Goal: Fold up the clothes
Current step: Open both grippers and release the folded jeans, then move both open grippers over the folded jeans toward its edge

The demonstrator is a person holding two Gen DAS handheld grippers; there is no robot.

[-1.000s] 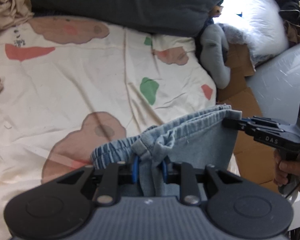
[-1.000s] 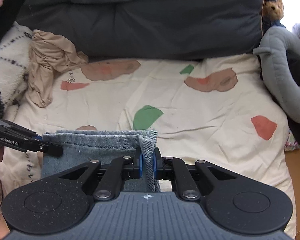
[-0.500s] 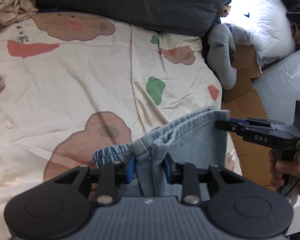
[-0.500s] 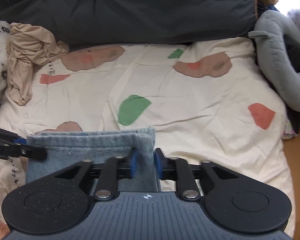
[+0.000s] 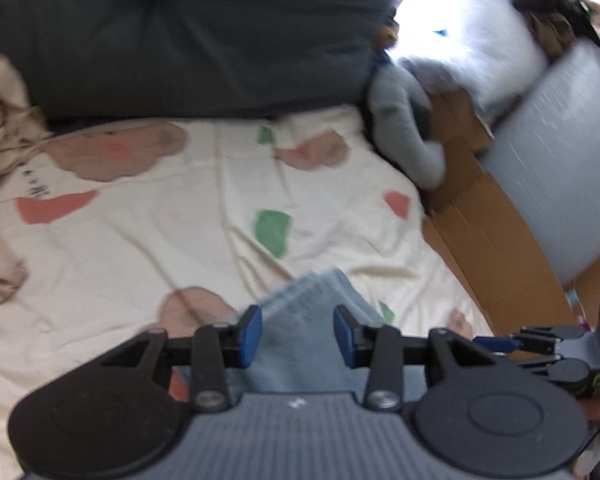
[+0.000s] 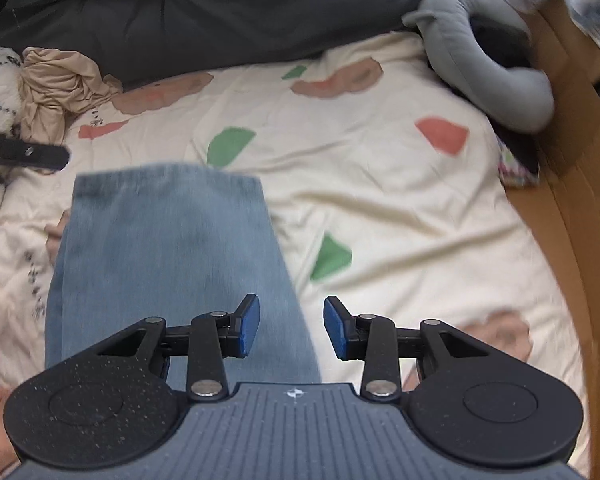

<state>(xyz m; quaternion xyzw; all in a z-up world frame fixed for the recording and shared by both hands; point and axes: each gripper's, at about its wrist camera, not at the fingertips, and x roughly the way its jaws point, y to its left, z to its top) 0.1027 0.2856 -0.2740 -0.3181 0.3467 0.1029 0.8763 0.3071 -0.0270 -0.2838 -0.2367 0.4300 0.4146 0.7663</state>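
jeans (image 6: 172, 264), two spread hand-held grippers (image 6: 291, 330)

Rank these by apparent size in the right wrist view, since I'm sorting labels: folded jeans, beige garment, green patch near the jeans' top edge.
1. Folded jeans, though nearness to the camera inflates them.
2. Beige garment.
3. Green patch.

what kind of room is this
Most likely a bedroom: the jeans lie on a bed with a patterned cream sheet, a dark duvet bunched behind it and a grey plush toy beside.
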